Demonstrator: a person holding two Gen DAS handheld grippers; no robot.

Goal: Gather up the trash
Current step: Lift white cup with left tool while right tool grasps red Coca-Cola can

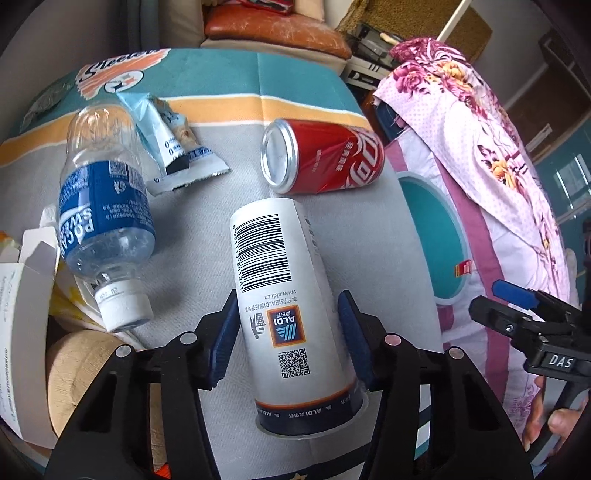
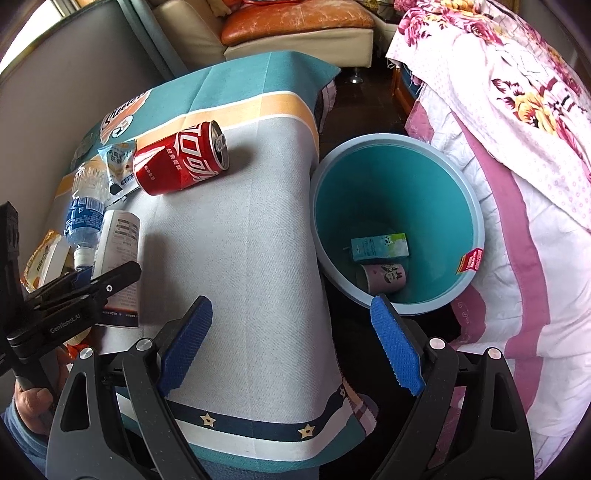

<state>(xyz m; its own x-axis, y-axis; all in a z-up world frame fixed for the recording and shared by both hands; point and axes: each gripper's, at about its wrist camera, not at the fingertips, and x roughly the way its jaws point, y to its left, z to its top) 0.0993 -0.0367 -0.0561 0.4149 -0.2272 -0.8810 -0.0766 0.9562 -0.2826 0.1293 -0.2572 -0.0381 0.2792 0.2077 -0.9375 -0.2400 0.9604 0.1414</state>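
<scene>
A white ALDI paper cup [image 1: 280,295] lies on its side on the grey tablecloth. My left gripper [image 1: 290,332] straddles it, one blue pad on each side, close to its walls; I cannot tell if they press it. The cup also shows in the right wrist view [image 2: 120,254], with the left gripper [image 2: 70,291] on it. A red cola can [image 1: 325,158], a clear plastic bottle [image 1: 103,206] and a pale blue wrapper [image 1: 173,144] lie beyond. My right gripper [image 2: 291,343] is open and empty over the table's near right edge, beside the teal bin [image 2: 436,206].
The bin stands on the floor right of the table and holds a carton [image 2: 380,247] and a small cup [image 2: 384,277]. A floral quilt [image 2: 517,147] lies to its right. A white box [image 1: 22,314] sits at the table's left edge. A sofa [image 2: 295,33] stands behind.
</scene>
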